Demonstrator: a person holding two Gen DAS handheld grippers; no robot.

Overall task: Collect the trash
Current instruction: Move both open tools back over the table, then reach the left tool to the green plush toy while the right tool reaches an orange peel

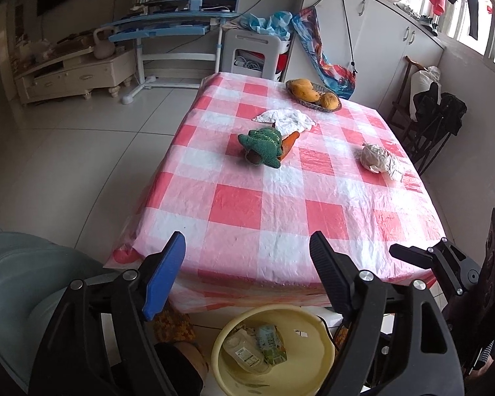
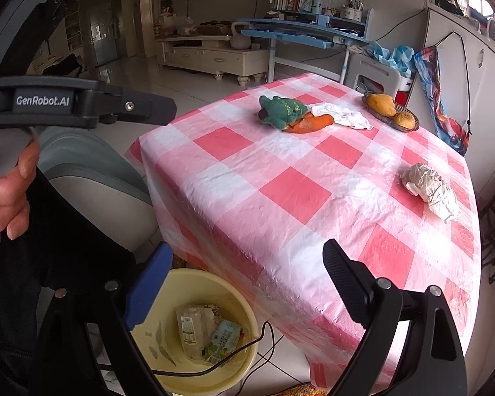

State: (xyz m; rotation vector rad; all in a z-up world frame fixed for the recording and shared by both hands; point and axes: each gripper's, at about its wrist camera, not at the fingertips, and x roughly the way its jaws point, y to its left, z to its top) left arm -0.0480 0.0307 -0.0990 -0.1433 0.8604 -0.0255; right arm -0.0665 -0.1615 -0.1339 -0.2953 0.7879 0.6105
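A crumpled foil-and-paper wad (image 1: 381, 161) lies on the right side of the red-checked table (image 1: 280, 217); it also shows in the right wrist view (image 2: 430, 189). A yellow bin (image 1: 310, 356) on the floor by the near table edge holds a plastic bottle (image 1: 244, 353) and a green carton (image 1: 271, 343); the bin also shows in the right wrist view (image 2: 148, 340). My left gripper (image 1: 247, 250) is open and empty above the near edge. My right gripper (image 2: 247, 260) is open and empty above the table corner and bin.
A green and orange plush toy (image 1: 264, 145), a white cloth (image 1: 287, 119) and a basket of mangoes (image 1: 313, 94) sit at the far half of the table. A grey chair (image 1: 26, 280) stands at the left. A black cable (image 2: 247, 346) drapes over the bin.
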